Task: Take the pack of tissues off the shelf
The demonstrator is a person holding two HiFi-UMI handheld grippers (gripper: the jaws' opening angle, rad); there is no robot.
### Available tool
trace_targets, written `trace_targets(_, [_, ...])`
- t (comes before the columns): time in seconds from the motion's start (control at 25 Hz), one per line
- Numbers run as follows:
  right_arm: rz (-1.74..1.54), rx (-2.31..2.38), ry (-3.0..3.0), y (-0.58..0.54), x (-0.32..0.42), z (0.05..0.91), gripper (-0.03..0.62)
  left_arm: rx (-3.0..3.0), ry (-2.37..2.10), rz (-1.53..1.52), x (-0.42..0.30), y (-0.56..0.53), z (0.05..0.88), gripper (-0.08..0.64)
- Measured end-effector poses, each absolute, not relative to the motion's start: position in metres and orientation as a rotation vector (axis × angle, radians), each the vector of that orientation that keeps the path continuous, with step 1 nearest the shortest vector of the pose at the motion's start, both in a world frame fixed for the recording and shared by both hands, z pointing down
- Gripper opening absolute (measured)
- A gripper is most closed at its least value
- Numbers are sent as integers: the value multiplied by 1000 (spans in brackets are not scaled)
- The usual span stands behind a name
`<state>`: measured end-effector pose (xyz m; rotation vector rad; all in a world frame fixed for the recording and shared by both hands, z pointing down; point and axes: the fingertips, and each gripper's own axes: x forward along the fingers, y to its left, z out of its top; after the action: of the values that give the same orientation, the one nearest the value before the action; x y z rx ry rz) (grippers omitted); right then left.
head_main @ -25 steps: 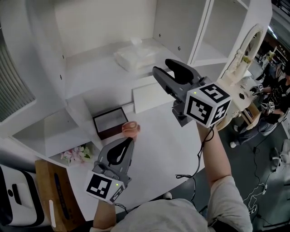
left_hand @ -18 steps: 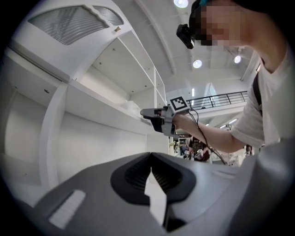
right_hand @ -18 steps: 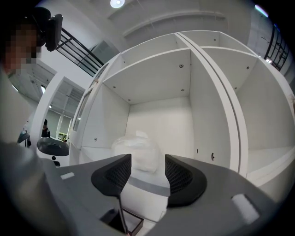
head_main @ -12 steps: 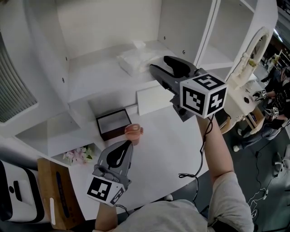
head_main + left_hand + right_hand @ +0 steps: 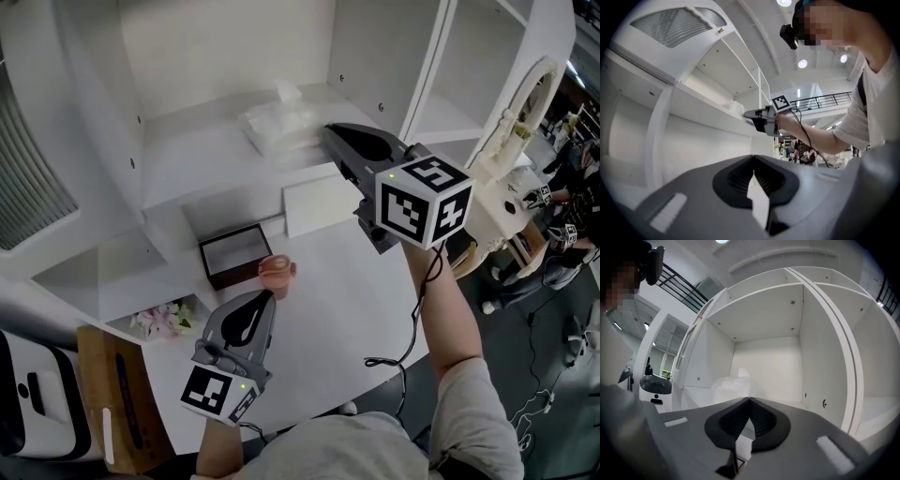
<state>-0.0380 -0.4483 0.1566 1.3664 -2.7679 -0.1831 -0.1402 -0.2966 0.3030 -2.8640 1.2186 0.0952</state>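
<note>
The pack of tissues (image 5: 279,124) is seen lying flat on the white shelf (image 5: 187,159), toward the back of that shelf's open compartment, with a tuft of wrapping raised at its far end. The right gripper (image 5: 330,133) is held level over the front part of the shelf, and its tips are pointed at the near right corner of the pack. Its jaws have just been closing and are now brought together, tip against tip. In the right gripper view nothing is caught between them, and the pack is seen just past the tips on the shelf. Whether the tips touch the wrapping cannot be told.

The left gripper (image 5: 267,295) is held level below and in front of the shelf, well apart from the pack. Its jaws are likewise pressed together, with nothing between them in the left gripper view.

On the white surface below the shelf, a dark open box (image 5: 234,253) and a flat white panel (image 5: 319,204) are laid side by side. A small pink cup (image 5: 277,274) stands just beside the left gripper's tips.
</note>
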Motion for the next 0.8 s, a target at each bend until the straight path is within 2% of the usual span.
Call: trace_targets(0.8, [-176,1510,-2842,-389,2,162,-2,-2874,1156,113,-120,-277,302,1])
